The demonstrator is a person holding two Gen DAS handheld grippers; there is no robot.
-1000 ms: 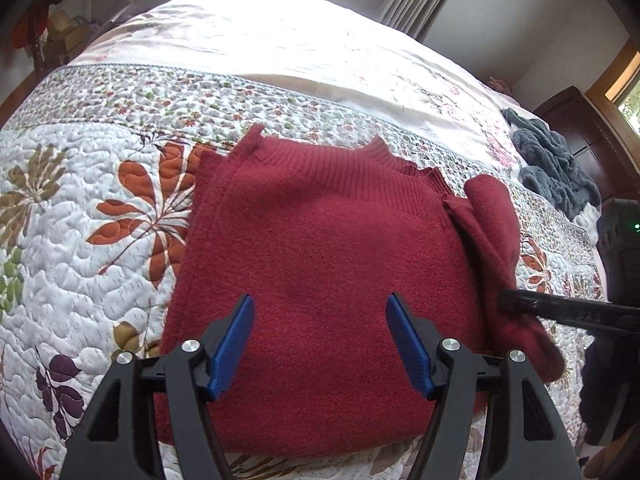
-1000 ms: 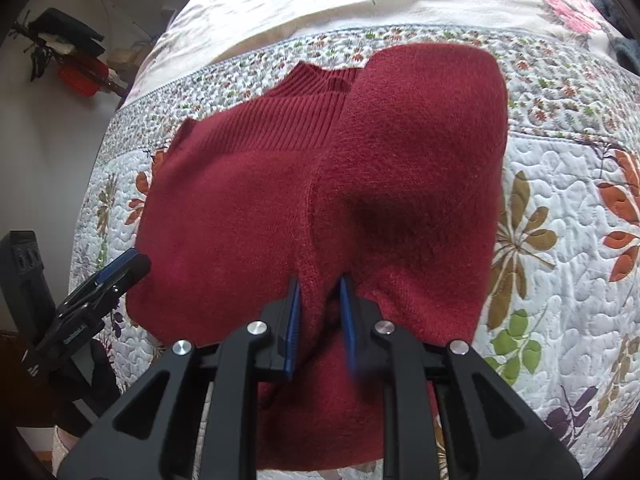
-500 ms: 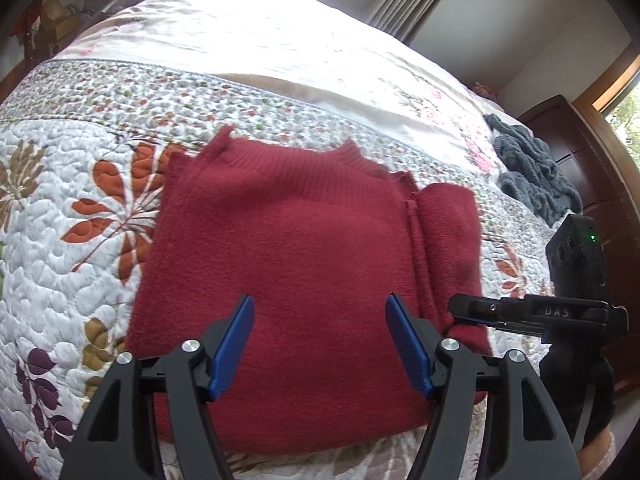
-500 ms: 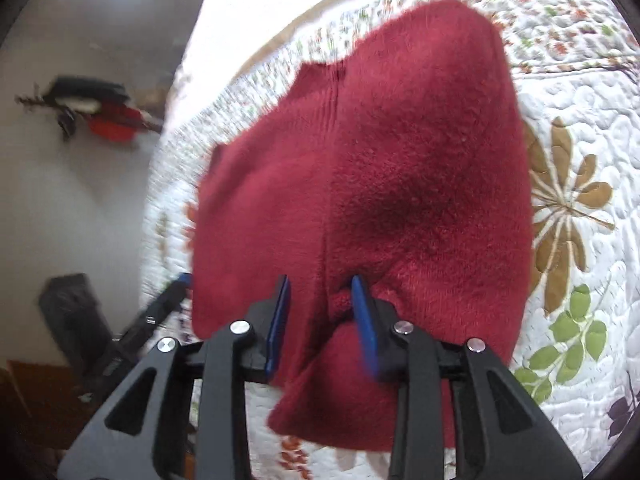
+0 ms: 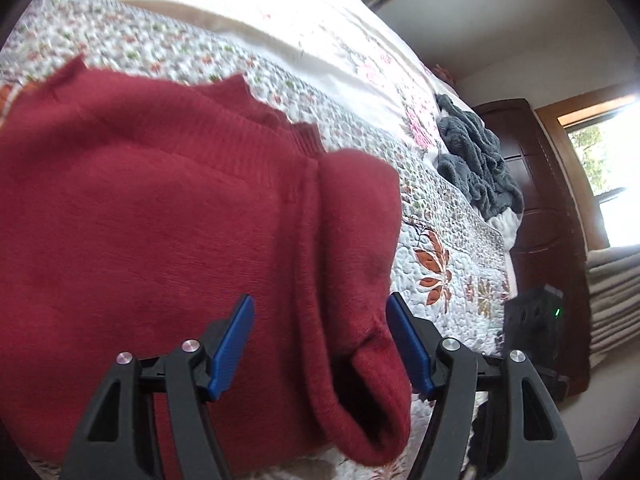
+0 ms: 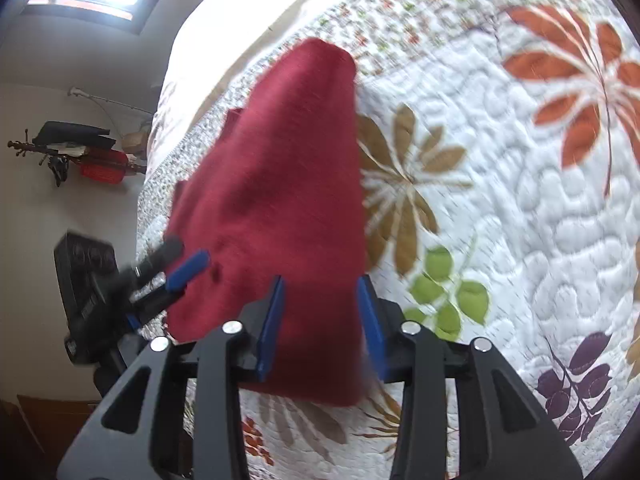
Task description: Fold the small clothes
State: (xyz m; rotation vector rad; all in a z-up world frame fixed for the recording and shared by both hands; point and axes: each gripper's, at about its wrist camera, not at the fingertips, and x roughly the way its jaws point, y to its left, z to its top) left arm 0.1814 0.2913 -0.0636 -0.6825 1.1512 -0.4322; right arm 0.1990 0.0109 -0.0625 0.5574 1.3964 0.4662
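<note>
On quilt (image 5: pixel 440 216): red sweater (image 5: pixel 160 220), sleeve folded; both jaws apart.

Both the left gripper (image 5: pixel 320 340) and the right gripper (image 6: pixel 320 320) are black plastic frames with triangular cut-outs and round silver screws at the joints. Each carries two flat blue finger pads (image 5: pixel 232 340). A black housing (image 5: pixel 536 316) with a small green light sits behind one.

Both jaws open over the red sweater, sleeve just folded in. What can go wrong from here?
1. The folded sleeve bulges at its cuff, loose on the red sweater; it may spring open.
2. The left gripper jaws straddle that cuff; closing could drag it.
3. The sweater's hem sits near the quilt edge.
</note>
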